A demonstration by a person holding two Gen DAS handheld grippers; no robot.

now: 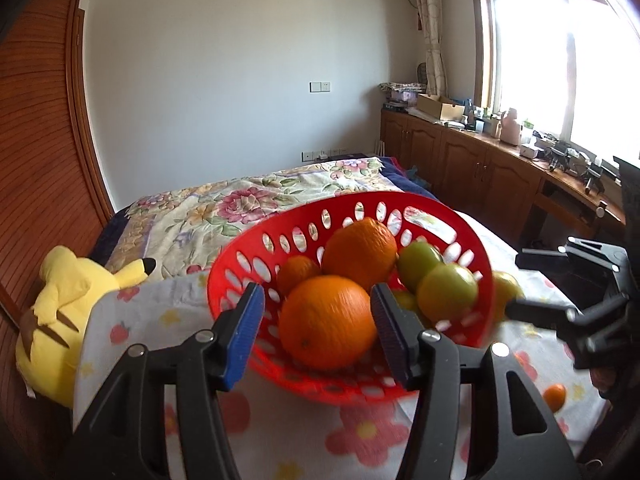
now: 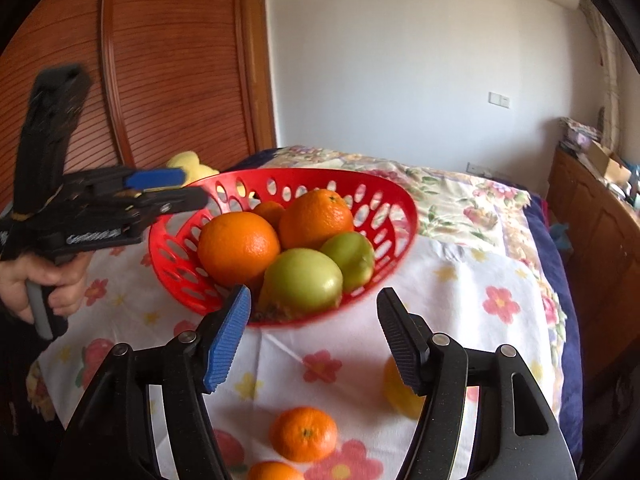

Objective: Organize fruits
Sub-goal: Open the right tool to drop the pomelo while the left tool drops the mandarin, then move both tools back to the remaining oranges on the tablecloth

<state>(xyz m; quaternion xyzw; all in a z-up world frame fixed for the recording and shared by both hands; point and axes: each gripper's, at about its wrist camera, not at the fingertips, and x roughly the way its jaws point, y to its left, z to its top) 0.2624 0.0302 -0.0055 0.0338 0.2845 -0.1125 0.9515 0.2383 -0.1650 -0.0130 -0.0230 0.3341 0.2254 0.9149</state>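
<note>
A red slotted basket (image 1: 236,264) (image 2: 168,268) stands on a flowered cloth and holds two large oranges (image 1: 326,322) (image 2: 238,248), a small mandarin (image 1: 296,272) and green fruits (image 1: 448,296) (image 2: 302,280). My left gripper (image 1: 318,332) is open, its jaws on either side of the near orange above the basket's near rim. It also shows in the right wrist view (image 2: 168,192) at the basket's left rim. My right gripper (image 2: 314,338) is open and empty just in front of the basket. Loose mandarins (image 2: 304,434) and a yellow fruit (image 2: 400,392) lie on the cloth.
A yellow plush toy (image 1: 68,320) lies at the left by the wooden wardrobe (image 1: 36,160). A flowered quilt (image 1: 240,204) covers the bed behind. Wooden cabinets (image 1: 480,168) with clutter run along the right under the window. One mandarin (image 1: 554,396) lies right of the basket.
</note>
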